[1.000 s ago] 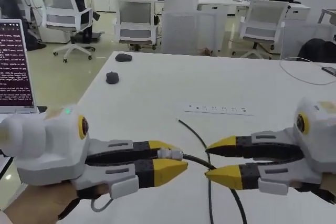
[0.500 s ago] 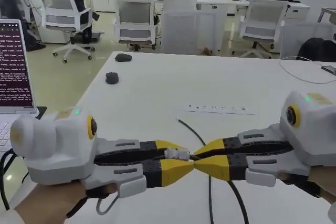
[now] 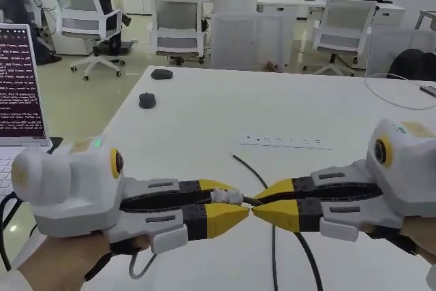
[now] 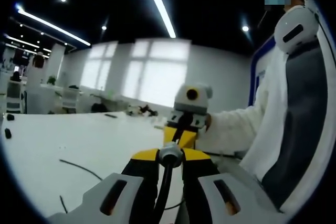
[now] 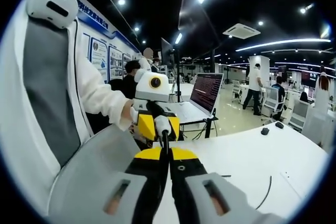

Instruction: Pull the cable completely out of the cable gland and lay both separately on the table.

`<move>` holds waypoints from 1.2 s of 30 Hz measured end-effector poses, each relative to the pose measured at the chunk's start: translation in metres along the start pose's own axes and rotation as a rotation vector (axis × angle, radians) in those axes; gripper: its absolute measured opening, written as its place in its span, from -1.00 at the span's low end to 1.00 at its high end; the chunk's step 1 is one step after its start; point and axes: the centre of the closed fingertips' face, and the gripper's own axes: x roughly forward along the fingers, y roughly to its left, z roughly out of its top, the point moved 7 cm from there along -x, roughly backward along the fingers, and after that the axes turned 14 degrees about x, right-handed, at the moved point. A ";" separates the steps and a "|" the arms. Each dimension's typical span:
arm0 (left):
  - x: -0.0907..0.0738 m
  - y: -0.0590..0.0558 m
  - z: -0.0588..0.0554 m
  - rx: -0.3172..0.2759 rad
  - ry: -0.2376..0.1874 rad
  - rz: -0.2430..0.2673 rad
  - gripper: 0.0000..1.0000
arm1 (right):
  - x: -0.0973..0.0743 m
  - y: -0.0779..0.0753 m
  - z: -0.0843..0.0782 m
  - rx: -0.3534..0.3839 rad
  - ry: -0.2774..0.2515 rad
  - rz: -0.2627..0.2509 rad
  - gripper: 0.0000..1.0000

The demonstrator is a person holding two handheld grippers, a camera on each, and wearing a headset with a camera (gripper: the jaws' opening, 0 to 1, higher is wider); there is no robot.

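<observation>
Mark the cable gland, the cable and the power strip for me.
cable gland (image 3: 225, 195): head view, its pale body between yellow jaw tips.
cable (image 3: 273, 257): head view, black stretch near the bottom edge.
power strip (image 3: 283, 142): head view, middle of its top face.

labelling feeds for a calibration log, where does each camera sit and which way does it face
Head view: on the headset, looking forward and down over the table; left hand-held gripper, right hand-held gripper and left hand show.
Left gripper view: on the left hand-held gripper, looking past the cable gland at the right one; right sleeve shows.
Right gripper view: on the right hand-held gripper, looking along the cable at the left one; left sleeve shows.
Shared: both gripper views show the cable gland.
</observation>
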 end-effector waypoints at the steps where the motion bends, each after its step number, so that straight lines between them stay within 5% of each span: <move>1: -0.001 0.001 0.000 0.000 0.002 0.004 -0.67 | -0.002 -0.001 -0.002 -0.002 0.006 -0.006 -0.95; 23: -0.013 0.010 0.005 -0.020 -0.026 0.051 -0.67 | -0.043 -0.033 -0.063 0.061 0.174 -0.182 -0.95; 36: -0.008 0.012 0.003 0.002 0.036 0.063 -0.67 | -0.045 -0.038 -0.064 0.061 0.194 -0.225 -0.93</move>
